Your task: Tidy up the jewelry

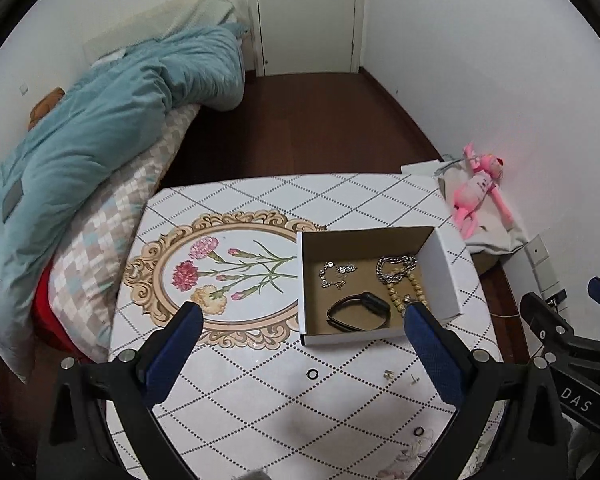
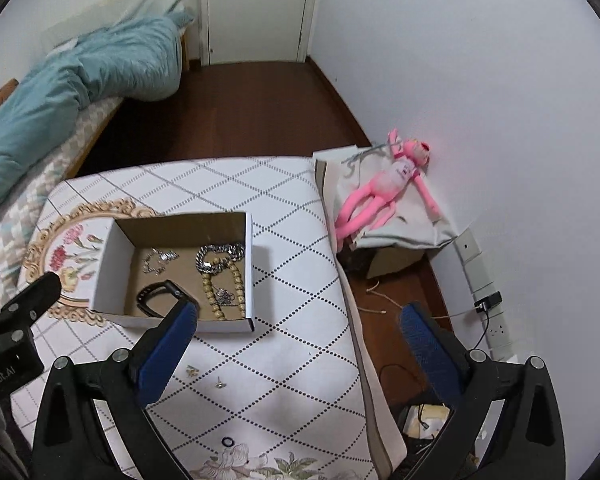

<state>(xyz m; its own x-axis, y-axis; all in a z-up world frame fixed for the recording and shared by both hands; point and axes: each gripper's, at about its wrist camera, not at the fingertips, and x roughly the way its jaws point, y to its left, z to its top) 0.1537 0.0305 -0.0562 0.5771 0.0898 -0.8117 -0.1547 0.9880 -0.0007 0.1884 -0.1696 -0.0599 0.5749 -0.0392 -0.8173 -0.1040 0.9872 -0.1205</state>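
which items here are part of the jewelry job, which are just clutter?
Job:
box
black band, in box
silver chain, in box
bead strand, in box
thin bracelet, in box
black ring, on table
second ring, on table
earrings, on table

Clutter:
pink toy
blue quilt
charger

Left gripper (image 1: 303,312), right gripper (image 2: 299,312), black frames, blue padded jaws, silver screws
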